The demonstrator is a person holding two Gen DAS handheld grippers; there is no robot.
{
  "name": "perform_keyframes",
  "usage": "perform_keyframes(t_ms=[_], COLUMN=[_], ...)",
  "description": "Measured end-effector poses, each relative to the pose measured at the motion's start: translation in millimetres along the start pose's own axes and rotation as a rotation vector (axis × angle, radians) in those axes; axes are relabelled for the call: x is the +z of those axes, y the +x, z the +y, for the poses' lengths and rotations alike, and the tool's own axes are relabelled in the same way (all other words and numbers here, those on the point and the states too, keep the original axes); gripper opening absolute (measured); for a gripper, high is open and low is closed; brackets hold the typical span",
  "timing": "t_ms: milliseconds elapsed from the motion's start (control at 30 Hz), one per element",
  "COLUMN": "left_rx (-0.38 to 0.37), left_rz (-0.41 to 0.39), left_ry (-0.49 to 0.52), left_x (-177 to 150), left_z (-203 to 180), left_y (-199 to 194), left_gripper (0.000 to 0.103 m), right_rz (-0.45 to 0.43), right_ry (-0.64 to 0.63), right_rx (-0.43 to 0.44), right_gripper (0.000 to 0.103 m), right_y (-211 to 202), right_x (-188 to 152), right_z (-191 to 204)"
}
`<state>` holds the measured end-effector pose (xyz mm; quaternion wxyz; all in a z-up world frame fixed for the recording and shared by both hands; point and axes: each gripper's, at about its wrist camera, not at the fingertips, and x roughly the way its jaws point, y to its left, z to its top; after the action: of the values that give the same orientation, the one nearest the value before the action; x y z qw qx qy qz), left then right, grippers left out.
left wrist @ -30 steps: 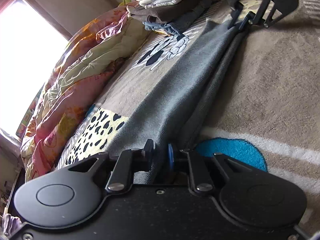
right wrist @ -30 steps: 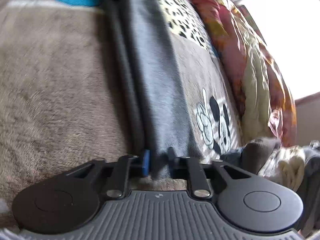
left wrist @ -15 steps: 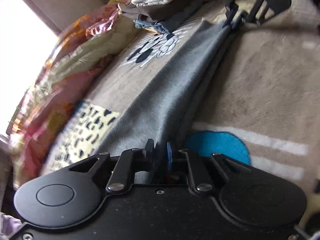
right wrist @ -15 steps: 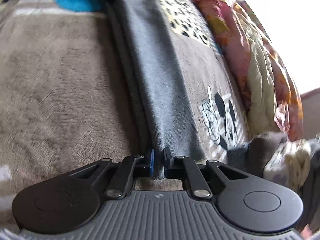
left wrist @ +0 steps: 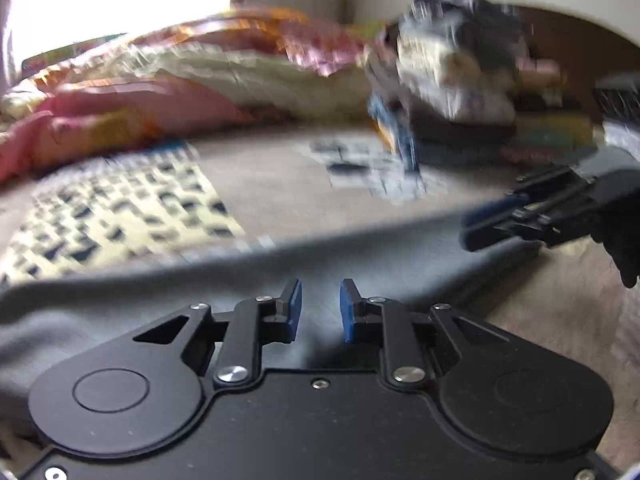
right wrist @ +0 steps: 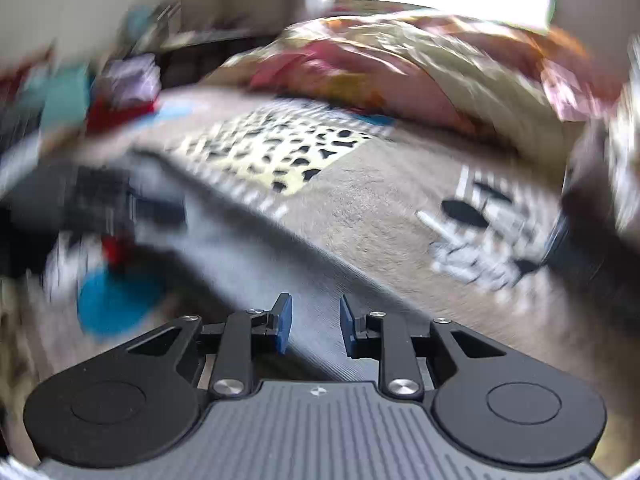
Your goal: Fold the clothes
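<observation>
Both grippers have let go of the grey garment [left wrist: 360,256] since the earlier frames. Left gripper [left wrist: 320,306] stands parted and empty; right gripper [right wrist: 315,322] is opening, nothing pinched. Beneath both, the garment lies as a long folded band on the tan blanket [right wrist: 380,216], bare blanket beyond its far edge, the floral quilt [left wrist: 160,92] further off.
</observation>
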<state>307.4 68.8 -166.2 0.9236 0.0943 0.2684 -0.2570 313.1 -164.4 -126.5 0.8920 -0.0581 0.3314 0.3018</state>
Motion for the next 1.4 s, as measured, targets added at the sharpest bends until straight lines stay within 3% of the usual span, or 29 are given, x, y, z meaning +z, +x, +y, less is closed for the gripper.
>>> perform_keyframes(t_ms=[67, 133, 200, 300, 400, 500, 600, 667, 700, 767, 833, 900, 933, 967, 1067, 1167, 1300, 1400], left_rx=[0.023, 0.026, 0.07, 0.069, 0.092, 0.09, 0.18, 0.201, 0.22, 0.262, 0.288, 0.253, 0.26, 0.291, 0.343, 0.352, 0.366, 0.371], left_rz=[0.001, 0.015, 0.018, 0.022, 0.018, 0.011, 0.016, -0.03, -0.061, -0.12, -0.164, -0.156, -0.111, -0.053, -0.062, -0.131, 0.01, 0.052], left_ry=[0.111, 0.108, 0.136, 0.02, -0.052, -0.188, -0.264, -0.365, -0.39, -0.381, -0.384, -0.432, -0.438, -0.411, -0.296, -0.216, -0.216, -0.228], left_x=[-7, -4, -8, -14, -19, -29, -37, -42, -42, -38, -37, -41, -43, -43, -30, -17, -28, -22], left_z=[-8, 2, 15, 47, 72, 101, 127, 147, 150, 148, 147, 152, 155, 153, 139, 129, 136, 141], left_y=[0, -6, -15, -28, -41, -56, -72, -87, -93, -100, -102, -90, -80, -70, -61, -58, -25, -18], left_gripper=[0.019, 0.029, 0.051, 0.057, 0.063, 0.061, 0.059, 0.047, 0.045, 0.045, 0.045, 0.047, 0.047, 0.046, 0.047, 0.048, 0.055, 0.057], right_rz=[0.066, 0.032, 0.039, 0.038, 0.02, -0.002, -0.013, -0.018, -0.015, -0.012, -0.034, -0.07, -0.09, -0.104, -0.14, -0.174, -0.238, -0.321], right_ry=[0.037, 0.119, 0.113, 0.086, 0.153, 0.198, 0.259, 0.312, 0.328, 0.362, 0.397, 0.425, 0.443, 0.468, 0.595, 0.806, 1.089, 1.246], right_rx=[-0.016, 0.026, 0.009, -0.016, -0.015, -0.052, -0.098, -0.113, -0.138, -0.194, -0.215, -0.233, -0.235, -0.228, -0.172, -0.089, -0.004, -0.014], right_gripper=[0.027, 0.026, 0.025, 0.025, 0.025, 0.026, 0.034, 0.034, 0.041, 0.059, 0.058, 0.058, 0.058, 0.058, 0.06, 0.07, 0.075, 0.078], right_y=[22, 22, 17, 11, 3, -9, -25, -34, -37, -41, -45, -49, -51, -52, -55, -53, -41, -36], right_x=[-12, -21, -22, -26, -30, -36, -47, -55, -58, -62, -68, -71, -72, -73, -76, -86, -105, -113], right_z=[-8, -24, -29, -30, -43, -51, -63, -70, -72, -73, -71, -64, -61, -57, -52, -51, -52, -56])
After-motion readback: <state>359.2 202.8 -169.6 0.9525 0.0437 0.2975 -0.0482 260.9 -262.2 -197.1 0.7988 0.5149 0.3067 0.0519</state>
